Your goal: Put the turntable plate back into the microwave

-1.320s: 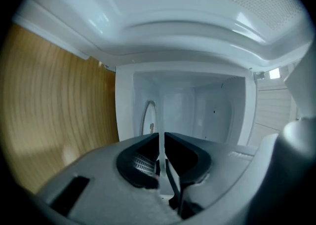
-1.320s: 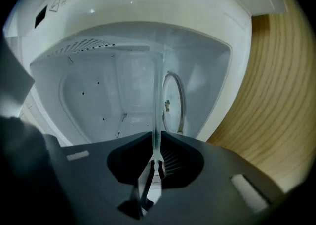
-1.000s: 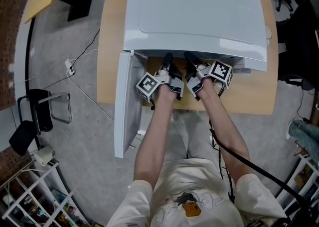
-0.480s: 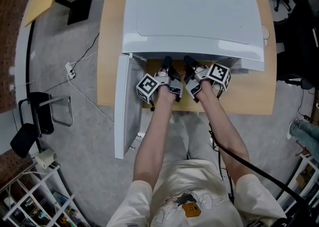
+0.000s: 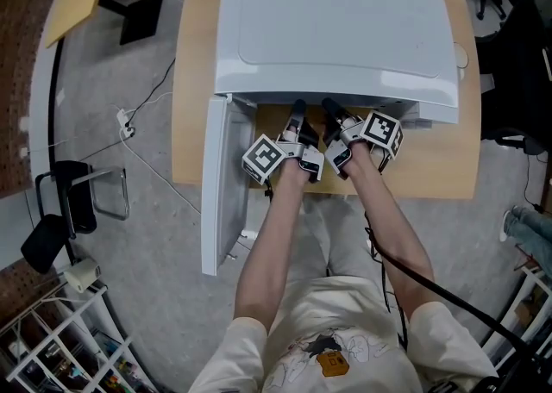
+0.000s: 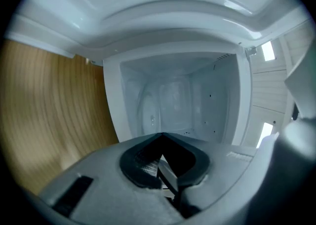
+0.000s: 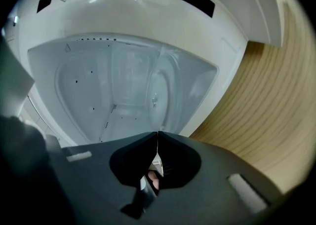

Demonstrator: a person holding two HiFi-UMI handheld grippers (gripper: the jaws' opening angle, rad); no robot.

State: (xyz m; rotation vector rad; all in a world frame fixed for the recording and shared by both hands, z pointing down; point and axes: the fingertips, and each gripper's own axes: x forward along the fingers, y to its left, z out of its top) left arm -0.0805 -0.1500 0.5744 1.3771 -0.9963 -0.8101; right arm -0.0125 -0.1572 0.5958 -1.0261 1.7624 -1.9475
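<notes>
Wooden table [image 5: 448, 167] and white microwave [image 5: 345, 29] look the same as a second ago, and the door [image 5: 222, 184] still hangs open toward 9 o'clock of the cavity mouth. The change is small and all on one side. The left gripper [image 5: 297, 111] has slid a touch toward 5 o'clock in the head view, so it now sits closer beside the right gripper [image 5: 330, 109], which has held its spot at the opening. Look inside: the turntable plate [image 6: 147, 114] is already in the microwave, a clear glass disc lying on the cavity floor with its small centre hub showing. In the left gripper view it sits deeper in, at about 11 o'clock from the fingertips and well apart from them. The right gripper view shows the same plate at roughly 12 o'clock, again clear of the tips. Now the jaws: the left pair is just closing, tips meeting with nothing caught between them. The right pair is clamped tip to tip, also empty. Neither gripper is touching the glass.
</notes>
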